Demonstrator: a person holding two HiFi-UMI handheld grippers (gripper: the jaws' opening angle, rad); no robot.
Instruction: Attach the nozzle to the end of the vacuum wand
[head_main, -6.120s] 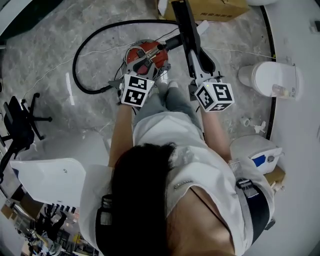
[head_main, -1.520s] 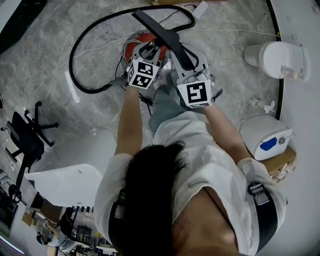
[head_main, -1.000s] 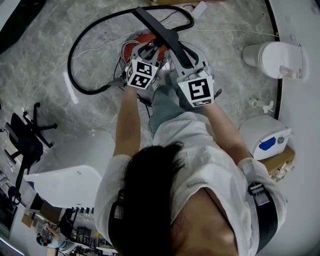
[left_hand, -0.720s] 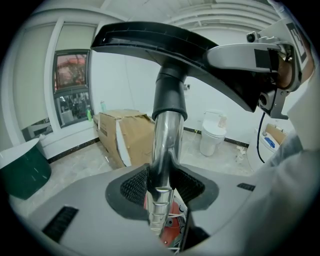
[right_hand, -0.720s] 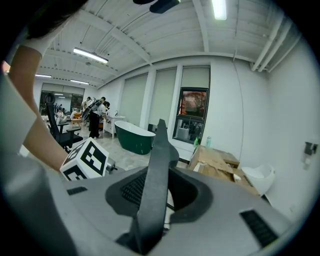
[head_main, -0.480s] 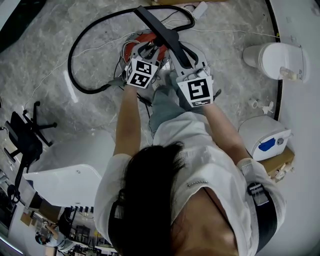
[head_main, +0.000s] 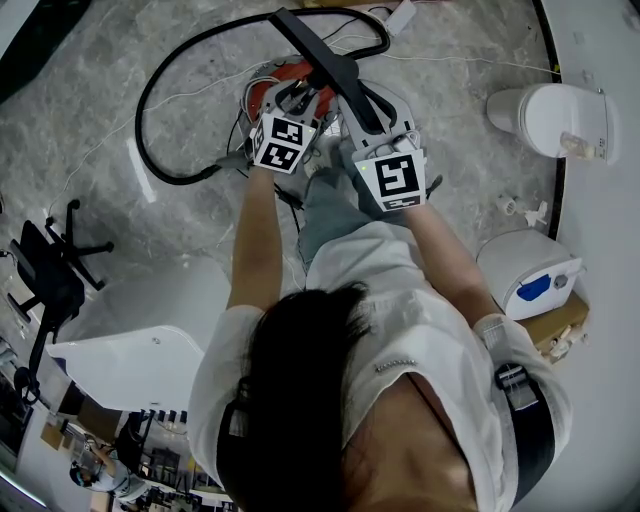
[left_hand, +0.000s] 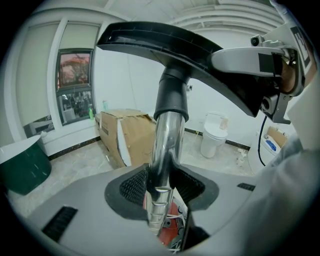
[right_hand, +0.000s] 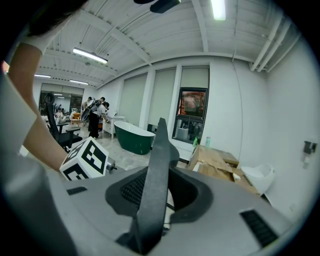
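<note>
Count: two claws, one nozzle, one wand, one hose, one red vacuum body.

Left claw (left_hand: 161, 189) clenched on chrome wand (left_hand: 164, 150), low on tube. Right claw (right_hand: 151, 196) clenched on flat edge of nozzle (head_main: 312, 50).

Nozzle: black, wide flat head, round neck sleeved over wand's top end. Held above vacuum body (head_main: 272, 92) on floor, between both claws. Hose (head_main: 150, 110) loops off to left.

Versus earliest frame: nozzle then apart at right, in right claw alone. Now slants up-left over vacuum body, joined with wand. Over last half second, both claws unmoved.

Nozzle (left_hand: 165, 47) sits on wand (left_hand: 162, 150), toilet (left_hand: 214, 135) behind.
</note>
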